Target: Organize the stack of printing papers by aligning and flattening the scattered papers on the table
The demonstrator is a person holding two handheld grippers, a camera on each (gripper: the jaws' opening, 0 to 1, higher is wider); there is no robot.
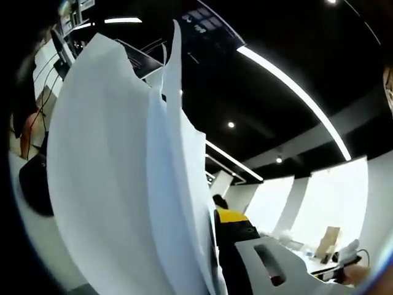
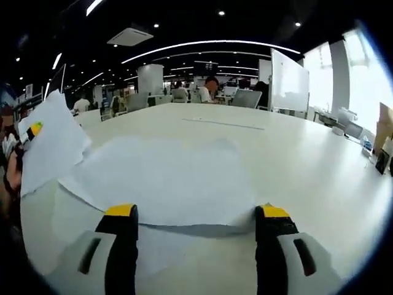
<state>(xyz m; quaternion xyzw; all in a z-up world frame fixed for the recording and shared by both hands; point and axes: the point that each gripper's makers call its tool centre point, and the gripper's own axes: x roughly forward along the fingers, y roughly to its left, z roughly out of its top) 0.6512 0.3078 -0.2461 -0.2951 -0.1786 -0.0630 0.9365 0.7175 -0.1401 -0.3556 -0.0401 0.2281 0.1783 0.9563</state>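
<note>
While my left gripper (image 2: 31,132) holds its fingers shut on lifted sheets (image 1: 123,184) — up for squaring, I judge — my right gripper (image 2: 196,224) hovers wide open, empty, near papers (image 2: 166,178) on the surface (image 2: 307,160).

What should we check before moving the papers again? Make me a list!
1. Left gripper has a grip on the raised sheets: ok, sheets stand between its jaws.
2. Raised sheets lined up: not ok, their edges fan apart.
3. Right gripper free to help: ok, jaws wide apart with nothing between them.
4. Papers on the table flat: not ok, the near edge lifts and casts a shadow.
5. Table has room for squaring the stack: ok, bare surface to the right.
6. All loose sheets gathered: cannot tell, part of the table is hidden.
</note>
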